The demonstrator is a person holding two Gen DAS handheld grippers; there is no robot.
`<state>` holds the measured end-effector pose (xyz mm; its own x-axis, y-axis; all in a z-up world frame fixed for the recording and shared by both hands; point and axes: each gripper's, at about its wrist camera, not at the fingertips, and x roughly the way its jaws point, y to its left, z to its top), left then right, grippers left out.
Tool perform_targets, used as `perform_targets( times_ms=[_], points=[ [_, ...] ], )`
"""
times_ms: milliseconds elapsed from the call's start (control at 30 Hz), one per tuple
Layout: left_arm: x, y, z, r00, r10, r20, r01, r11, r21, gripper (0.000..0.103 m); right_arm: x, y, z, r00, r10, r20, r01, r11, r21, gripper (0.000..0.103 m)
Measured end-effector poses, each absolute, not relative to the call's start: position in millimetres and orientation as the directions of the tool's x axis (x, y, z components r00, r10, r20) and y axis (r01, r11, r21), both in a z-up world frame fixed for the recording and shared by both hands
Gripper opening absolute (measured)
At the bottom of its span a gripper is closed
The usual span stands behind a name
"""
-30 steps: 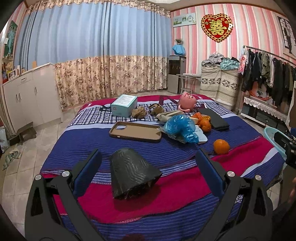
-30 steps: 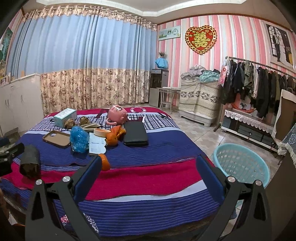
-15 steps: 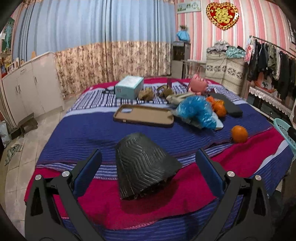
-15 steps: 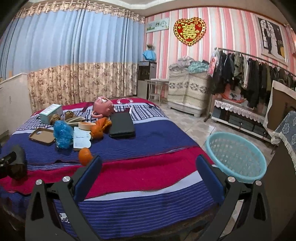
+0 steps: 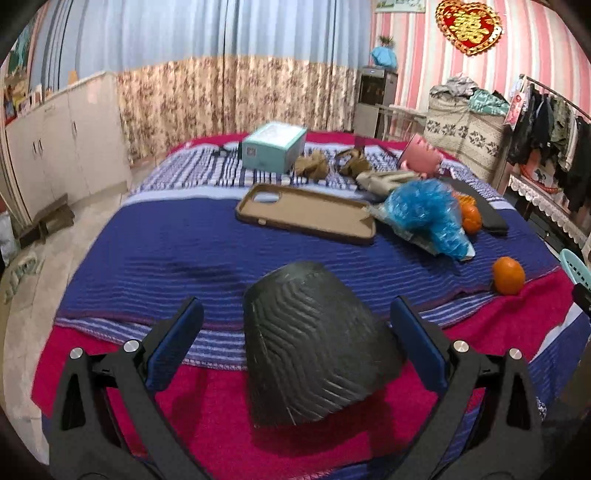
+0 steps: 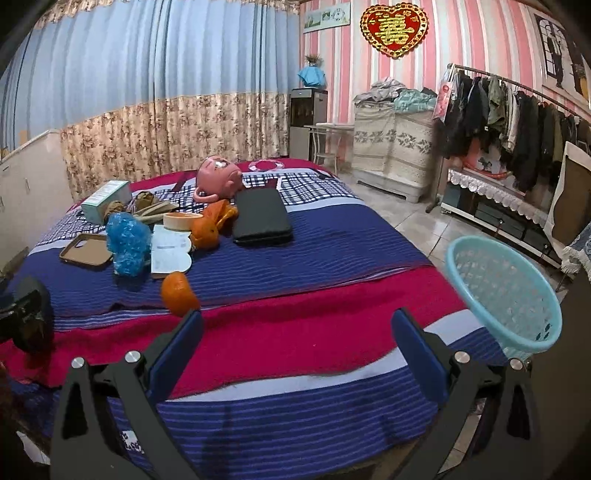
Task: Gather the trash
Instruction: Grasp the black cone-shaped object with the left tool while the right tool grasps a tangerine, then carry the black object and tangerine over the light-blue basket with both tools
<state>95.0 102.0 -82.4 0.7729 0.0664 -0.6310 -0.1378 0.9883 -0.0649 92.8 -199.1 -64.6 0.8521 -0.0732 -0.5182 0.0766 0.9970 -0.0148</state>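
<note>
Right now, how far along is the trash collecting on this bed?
Barely begun: the light blue plastic basket looks empty. In hand: the open left gripper straddles the black ridged paper cup, not yet gripped. Left: the crumpled blue plastic bag and orange peel. The right gripper is open, holding nothing.

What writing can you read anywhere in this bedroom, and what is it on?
"囍", in gold: on the red heart-shaped wall ornament.
Teal cardboard box: a printed code square on its side, too blurred to read.
White paper sheet on the bed: print too small to read.
</note>
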Motion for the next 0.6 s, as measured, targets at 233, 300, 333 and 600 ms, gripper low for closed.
perform_targets(
  times_ms=[233,300,333,600],
  points=[
    [115.5,98.0,-100.3,0.702,-0.052,-0.711,-0.063,0.989,-0.134,0.087,110.8,-175.4,-67.8,0.852,-0.021,-0.523,-0.005,0.999,-0.048,0.099],
    [116.9,95.5,-100.1,0.692,-0.09,-0.716,-0.03,0.988,-0.153,0.077,117.8,-167.7,-69.3,0.849,-0.002,-0.529,-0.031,0.998,-0.053,0.099],
    [116.6,94.0,-99.1,0.693,-0.088,-0.716,-0.025,0.989,-0.146,0.077,121.4,-165.0,-69.5,0.846,0.01,-0.533,-0.043,0.998,-0.05,0.099],
    [109.6,96.4,-75.2,0.748,-0.044,-0.662,-0.026,0.995,-0.096,0.07,152.9,-135.8,-80.3,0.804,0.085,-0.588,-0.145,0.988,-0.055,0.097]
  ],
)
